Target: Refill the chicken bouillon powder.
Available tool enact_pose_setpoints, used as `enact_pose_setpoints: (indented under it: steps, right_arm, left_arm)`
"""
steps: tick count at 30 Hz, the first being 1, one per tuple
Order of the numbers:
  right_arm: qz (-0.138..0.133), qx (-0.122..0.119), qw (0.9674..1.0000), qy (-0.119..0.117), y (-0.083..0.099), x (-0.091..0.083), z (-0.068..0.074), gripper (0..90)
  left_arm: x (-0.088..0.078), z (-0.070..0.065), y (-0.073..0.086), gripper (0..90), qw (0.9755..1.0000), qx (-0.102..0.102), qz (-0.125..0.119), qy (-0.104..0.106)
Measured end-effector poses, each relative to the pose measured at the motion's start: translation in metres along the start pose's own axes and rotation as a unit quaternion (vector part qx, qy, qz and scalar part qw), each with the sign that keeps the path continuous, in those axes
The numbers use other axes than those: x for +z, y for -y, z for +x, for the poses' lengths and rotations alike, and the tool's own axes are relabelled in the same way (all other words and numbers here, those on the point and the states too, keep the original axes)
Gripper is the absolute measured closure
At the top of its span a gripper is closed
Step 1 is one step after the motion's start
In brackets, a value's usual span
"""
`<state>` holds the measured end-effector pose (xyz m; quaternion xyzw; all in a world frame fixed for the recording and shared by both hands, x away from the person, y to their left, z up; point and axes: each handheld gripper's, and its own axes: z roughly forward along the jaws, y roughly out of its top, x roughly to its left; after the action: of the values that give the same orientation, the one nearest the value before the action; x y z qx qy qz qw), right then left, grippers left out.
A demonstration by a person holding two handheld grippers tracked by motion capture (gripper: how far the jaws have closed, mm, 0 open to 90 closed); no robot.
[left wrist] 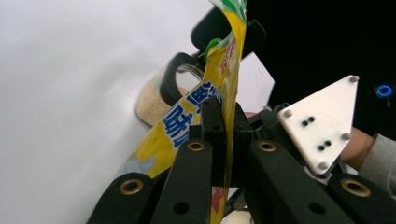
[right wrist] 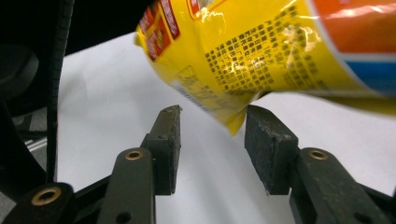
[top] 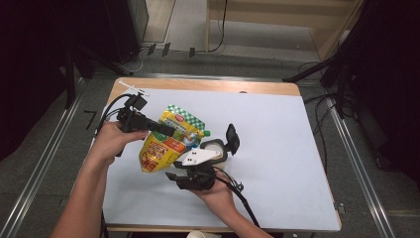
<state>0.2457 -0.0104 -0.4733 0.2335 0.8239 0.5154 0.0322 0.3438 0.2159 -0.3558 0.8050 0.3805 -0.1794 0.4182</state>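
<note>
A yellow spouted pouch [top: 166,144] with a green checked top and a green cap hangs tilted above the table. My left gripper [top: 168,130] is shut on its upper edge. In the left gripper view that edge [left wrist: 187,121] runs up between the clamped fingers [left wrist: 211,122]. My right gripper [top: 173,172], with its white three-cornered plate [top: 200,157], sits below the pouch and points left. In the right gripper view its jaws [right wrist: 212,121] stand open. The pouch's lower corner [right wrist: 236,123] dips between the pads without touching them.
A clear jar of beige grains [top: 216,148] with a flipped-up black lid [top: 232,138] stands just behind the right gripper, seen again as the jar [left wrist: 150,95]. A white sheet [top: 277,148] covers the wooden table. A paper cup [top: 203,234] sits at the near edge.
</note>
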Motion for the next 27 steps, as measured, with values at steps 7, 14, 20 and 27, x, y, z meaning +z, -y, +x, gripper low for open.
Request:
enact_pose_setpoints:
  steps: [7,14,20,27]
  right_arm:
    - [0.0,0.012,0.9999,0.009,-0.003,-0.005,-0.008,56.6]
    - [0.007,0.019,0.9997,0.009,-0.004,-0.006,-0.011,56.3]
    - [0.015,0.019,0.9997,0.006,-0.002,-0.007,-0.01,55.9]
    - [0.016,0.021,0.9996,0.012,0.0,-0.013,-0.01,55.8]
  left_arm:
    - [-0.021,0.015,0.005,90.0,0.9987,-0.013,-0.047,-0.017]
    - [-0.025,0.027,0.003,90.0,0.9965,-0.016,-0.071,-0.042]
    - [-0.016,0.035,-0.006,90.0,0.9953,-0.006,-0.079,-0.055]
    - [0.008,0.045,-0.018,90.0,0.992,0.027,-0.11,-0.056]
